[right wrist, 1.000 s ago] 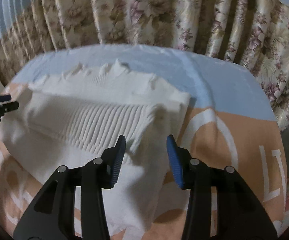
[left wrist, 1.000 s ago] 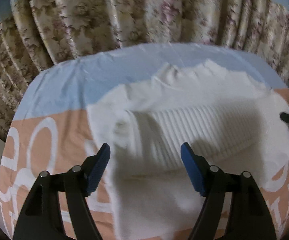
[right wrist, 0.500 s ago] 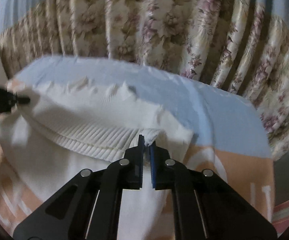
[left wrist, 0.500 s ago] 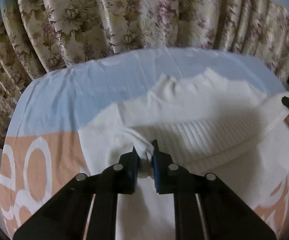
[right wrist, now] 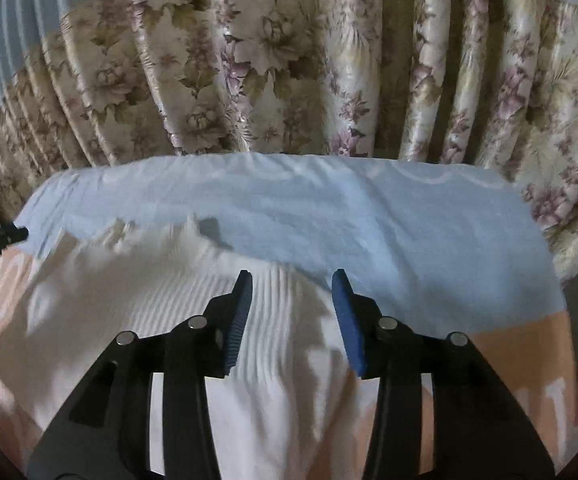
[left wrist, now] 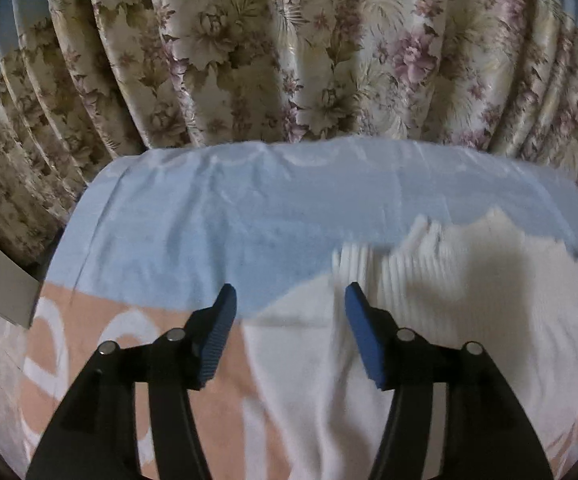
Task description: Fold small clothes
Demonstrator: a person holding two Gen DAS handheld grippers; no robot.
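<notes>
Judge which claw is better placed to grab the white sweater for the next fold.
Probably the right claw: it is open directly over the sweater's ribbed band. The left claw, also open, sits mostly over the blue and orange cloth, with only the sweater's edge between its tips.

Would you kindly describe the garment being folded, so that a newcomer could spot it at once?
Below the floral curtain lies a cloth, pale blue at the far side and peach with white lettering nearer. On it, across the colour boundary, rests the white sweater, in front of both open grippers. Its ribbed knit band and plain white colour set it apart from the printed cloth.
</notes>
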